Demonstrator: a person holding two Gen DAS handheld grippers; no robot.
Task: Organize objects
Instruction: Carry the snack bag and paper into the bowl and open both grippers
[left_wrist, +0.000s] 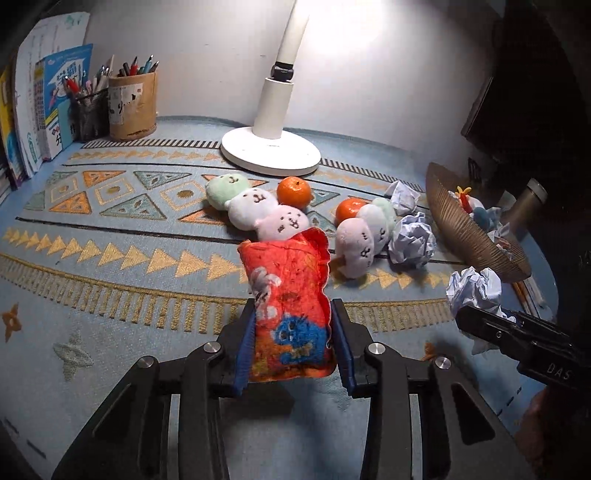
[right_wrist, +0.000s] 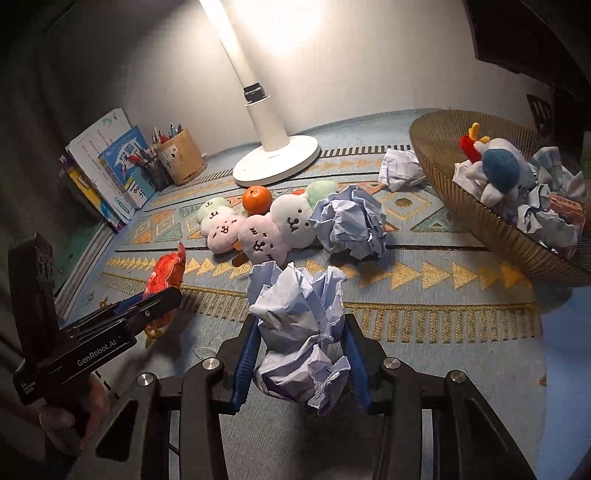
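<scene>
My left gripper (left_wrist: 293, 314) is shut on a red plush pouch (left_wrist: 291, 295) with a blue figure, held above the patterned mat; it also shows in the right wrist view (right_wrist: 166, 275). My right gripper (right_wrist: 301, 325) is shut on a crumpled paper ball (right_wrist: 299, 317), seen also in the left wrist view (left_wrist: 474, 286). Two plush dango skewers (left_wrist: 255, 210) (left_wrist: 364, 234) and two oranges (left_wrist: 293, 192) (left_wrist: 349, 208) lie mid-mat. More paper balls (right_wrist: 351, 221) (right_wrist: 400, 168) lie near a brown basket (right_wrist: 491, 221) holding a plush toy and paper.
A white lamp base (left_wrist: 271, 149) stands at the back centre. Pen holders (left_wrist: 131, 105) and books (left_wrist: 55, 110) line the back left corner. A metal bottle (left_wrist: 526, 201) stands behind the basket at the right.
</scene>
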